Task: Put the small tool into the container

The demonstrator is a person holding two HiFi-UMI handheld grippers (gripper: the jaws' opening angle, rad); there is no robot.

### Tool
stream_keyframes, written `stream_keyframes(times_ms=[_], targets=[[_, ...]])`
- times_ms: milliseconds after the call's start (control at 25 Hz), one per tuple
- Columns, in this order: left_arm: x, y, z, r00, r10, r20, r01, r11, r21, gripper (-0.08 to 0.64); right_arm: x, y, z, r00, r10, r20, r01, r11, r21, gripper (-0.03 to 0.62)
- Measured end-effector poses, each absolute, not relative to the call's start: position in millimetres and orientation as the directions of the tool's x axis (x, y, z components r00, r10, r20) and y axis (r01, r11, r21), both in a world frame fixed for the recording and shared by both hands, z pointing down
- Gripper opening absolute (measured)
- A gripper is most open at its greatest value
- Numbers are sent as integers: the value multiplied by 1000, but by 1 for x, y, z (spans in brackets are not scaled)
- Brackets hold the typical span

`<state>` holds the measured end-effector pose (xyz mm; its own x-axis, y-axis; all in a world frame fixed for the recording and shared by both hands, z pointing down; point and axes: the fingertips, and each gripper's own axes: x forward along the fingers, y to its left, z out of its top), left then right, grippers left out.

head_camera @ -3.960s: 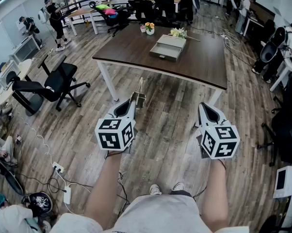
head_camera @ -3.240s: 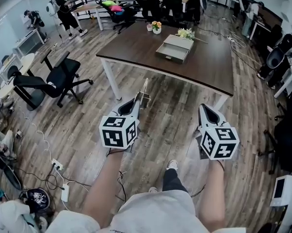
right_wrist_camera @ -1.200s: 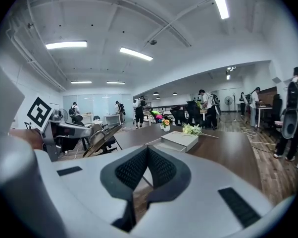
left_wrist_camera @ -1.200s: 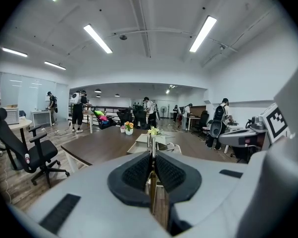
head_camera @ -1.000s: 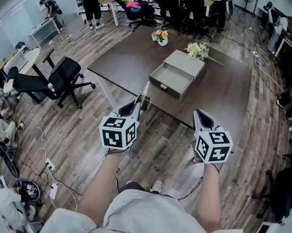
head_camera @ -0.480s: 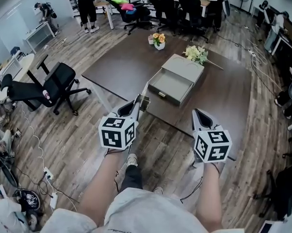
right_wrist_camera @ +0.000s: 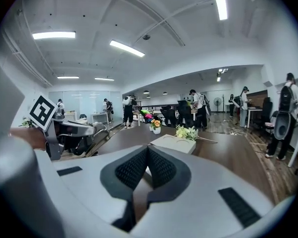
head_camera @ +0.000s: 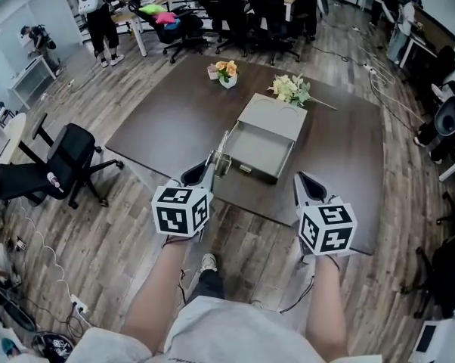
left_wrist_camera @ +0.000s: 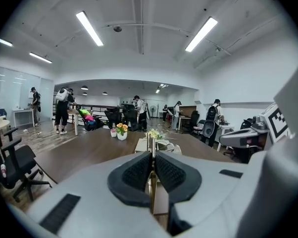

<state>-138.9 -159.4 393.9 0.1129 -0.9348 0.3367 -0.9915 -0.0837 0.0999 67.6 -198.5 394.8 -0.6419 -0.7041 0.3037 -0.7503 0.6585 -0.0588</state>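
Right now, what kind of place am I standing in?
Probably an open-plan office or shared workroom. A large dark table stands in the middle on wood flooring, a black rolling office chair is beside it with more at the far desks, and long strip lights run across the ceiling.

Container (head_camera: 262,132) on table (head_camera: 171,116), flowers (head_camera: 289,89) behind

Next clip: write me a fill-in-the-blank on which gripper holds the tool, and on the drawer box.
Of the left gripper and right gripper, the thin metal tool is clamped in the ___ one.
The grey rectangular box's drawer stands ___.
The box rests on the dark brown ___.
Missing words: left; open; table.
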Motion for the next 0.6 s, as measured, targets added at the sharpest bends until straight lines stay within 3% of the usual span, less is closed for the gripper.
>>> stream_keyframes(times_ms=[600], targets=[[-174,-241,394,303,-887,348,-952,-271,139,23,33,-239,390,-493,-798,348,-857,514,-36,5]])
